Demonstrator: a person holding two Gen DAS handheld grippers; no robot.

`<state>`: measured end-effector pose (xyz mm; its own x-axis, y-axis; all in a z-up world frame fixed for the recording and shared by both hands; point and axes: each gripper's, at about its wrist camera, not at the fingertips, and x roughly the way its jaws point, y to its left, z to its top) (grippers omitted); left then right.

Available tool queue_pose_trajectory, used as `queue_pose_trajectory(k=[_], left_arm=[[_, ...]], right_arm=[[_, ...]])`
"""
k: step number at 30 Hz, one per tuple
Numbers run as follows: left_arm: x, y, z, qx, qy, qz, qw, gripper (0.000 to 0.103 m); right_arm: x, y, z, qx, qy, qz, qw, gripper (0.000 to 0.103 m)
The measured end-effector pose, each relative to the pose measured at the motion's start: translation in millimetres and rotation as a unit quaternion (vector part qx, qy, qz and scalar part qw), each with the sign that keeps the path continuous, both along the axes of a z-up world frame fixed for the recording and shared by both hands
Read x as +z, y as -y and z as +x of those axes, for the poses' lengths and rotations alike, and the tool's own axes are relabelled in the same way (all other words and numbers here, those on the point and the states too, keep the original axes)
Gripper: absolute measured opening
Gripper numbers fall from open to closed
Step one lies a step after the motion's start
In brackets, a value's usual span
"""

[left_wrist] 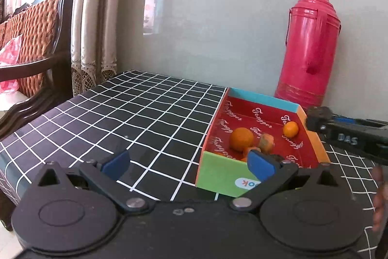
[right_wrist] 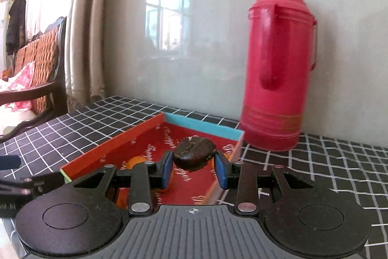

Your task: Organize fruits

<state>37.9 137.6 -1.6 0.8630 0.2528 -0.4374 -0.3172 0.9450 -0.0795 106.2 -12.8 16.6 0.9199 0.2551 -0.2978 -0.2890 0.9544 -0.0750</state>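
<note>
Now my right tongs (right_wrist: 194, 168) pinch a dark brown fruit (right_wrist: 193, 155) over the box (right_wrist: 114, 145); left tongs (left_wrist: 188, 165) spread, empty.

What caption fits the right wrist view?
Right gripper holds a dark brown fruit above the red box.
</note>
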Motion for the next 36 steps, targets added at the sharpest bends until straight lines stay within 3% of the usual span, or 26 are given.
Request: queue_pose_trajectory(k=[1,3,4,15,21,27,36], left_arm=[[0,0,0,-0.001,0.001,0.001,1.0000,0.097],[-1,-1,0,-0.001,-0.002,0.003,1.0000,0.097],[-1,-3,0,-0.003,-0.003,0.003,1.0000,0.097],[7,3,-8,-0.011,0.011,-0.011,0.9998,0.097],[34,33,-50,-0.040,0.038,0.004,0.9985,0.097],[41,63,-97,-0.061,0.044,0.026,0.9969,0.097],[41,93,-141,-0.075,0.075,0.078,0.9912,0.097]], right_arm=[[-3,-2,6,-0.002,-0.001,-0.004,1.000,0.038],[-5,-3,3,-0.008,0.017,-0.001,1.000,0.083],[-4,1,1,0.000,0.020,0.009,1.000,0.086],[21,40,-34,-0.037,0.067,0.058,0.995,0.092],[32,49,-111,-0.032,0.086,0.046,0.995,0.094],[25,60,-185,-0.047,0.092,0.021,0.994,0.098],[6,75,-241,-0.071,0.095,0.029,0.993,0.103]])
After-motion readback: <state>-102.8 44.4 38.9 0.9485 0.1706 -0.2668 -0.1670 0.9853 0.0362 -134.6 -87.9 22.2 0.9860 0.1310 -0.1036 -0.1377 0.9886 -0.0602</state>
